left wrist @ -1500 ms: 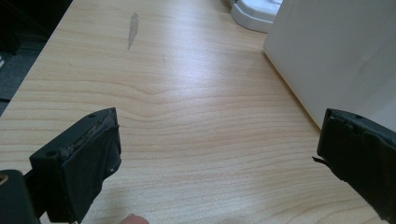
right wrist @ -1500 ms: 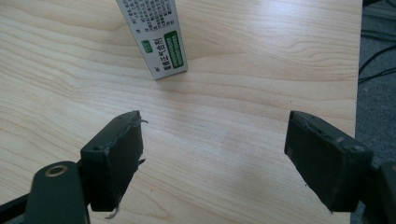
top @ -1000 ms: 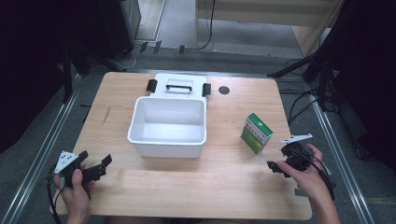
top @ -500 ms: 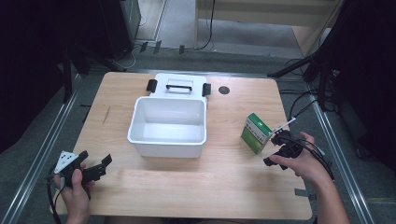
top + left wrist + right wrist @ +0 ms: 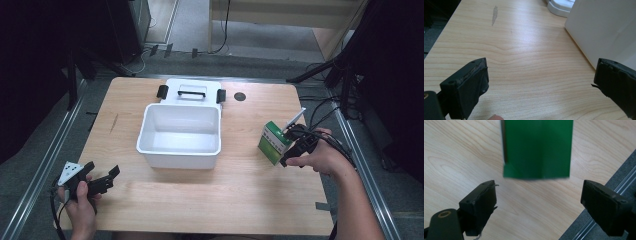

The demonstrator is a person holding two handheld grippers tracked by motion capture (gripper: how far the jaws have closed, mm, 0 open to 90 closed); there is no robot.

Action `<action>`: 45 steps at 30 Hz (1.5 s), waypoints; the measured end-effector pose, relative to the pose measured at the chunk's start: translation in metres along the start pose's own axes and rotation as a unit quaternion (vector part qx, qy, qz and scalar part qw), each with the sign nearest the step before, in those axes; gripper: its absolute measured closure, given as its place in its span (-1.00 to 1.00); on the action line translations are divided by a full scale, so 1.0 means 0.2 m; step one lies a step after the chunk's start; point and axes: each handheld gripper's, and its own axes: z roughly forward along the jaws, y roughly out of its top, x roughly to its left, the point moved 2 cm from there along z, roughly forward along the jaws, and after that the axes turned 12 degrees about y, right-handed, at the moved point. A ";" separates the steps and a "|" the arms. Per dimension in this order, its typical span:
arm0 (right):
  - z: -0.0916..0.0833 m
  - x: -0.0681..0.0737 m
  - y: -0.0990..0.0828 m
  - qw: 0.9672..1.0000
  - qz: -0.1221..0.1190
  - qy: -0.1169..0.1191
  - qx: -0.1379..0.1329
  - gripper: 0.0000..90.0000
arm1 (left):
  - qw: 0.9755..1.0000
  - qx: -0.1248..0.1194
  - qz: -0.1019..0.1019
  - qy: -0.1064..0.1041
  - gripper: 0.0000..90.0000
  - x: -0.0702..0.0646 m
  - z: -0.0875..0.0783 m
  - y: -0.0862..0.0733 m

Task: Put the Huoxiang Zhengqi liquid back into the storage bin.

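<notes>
High view: green box [image 5: 272,141] right of white bin [image 5: 180,135]; right gripper [image 5: 290,145] against the box, left gripper [image 5: 102,181] lower left of bin. Left gripper view: jaws spread, nothing between. Right gripper view: jaws released, box ahead, ungrasped

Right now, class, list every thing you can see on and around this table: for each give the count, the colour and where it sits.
green box: 1, green and white, right side of the table, just ahead of the right gripper
white bin: 1, white, open, middle of the table
white lid: 1, white with black handle and latches, behind the bin at the far edge
round hole cover: 1, dark, far edge, right of the lid
table: 1, light wood
left gripper: 1, black, near left corner, jaws open over bare wood
right gripper: 1, black, jaws open, at the box without pressing on it
</notes>
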 end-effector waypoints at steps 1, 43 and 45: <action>0.00 0.00 0.00 1.000 0.000 0.000 0.000 -0.70 | 1.000 0.000 0.000 0.000 -1.00 0.00 0.00 0.00; -0.04 -0.01 0.32 0.998 0.049 0.043 -0.021 0.26 | 1.000 0.005 -0.003 -0.004 -1.00 0.00 0.01 0.00; -0.05 0.00 0.32 0.998 0.047 0.039 -0.014 0.34 | 1.000 0.005 -0.003 -0.004 -1.00 0.00 0.01 0.00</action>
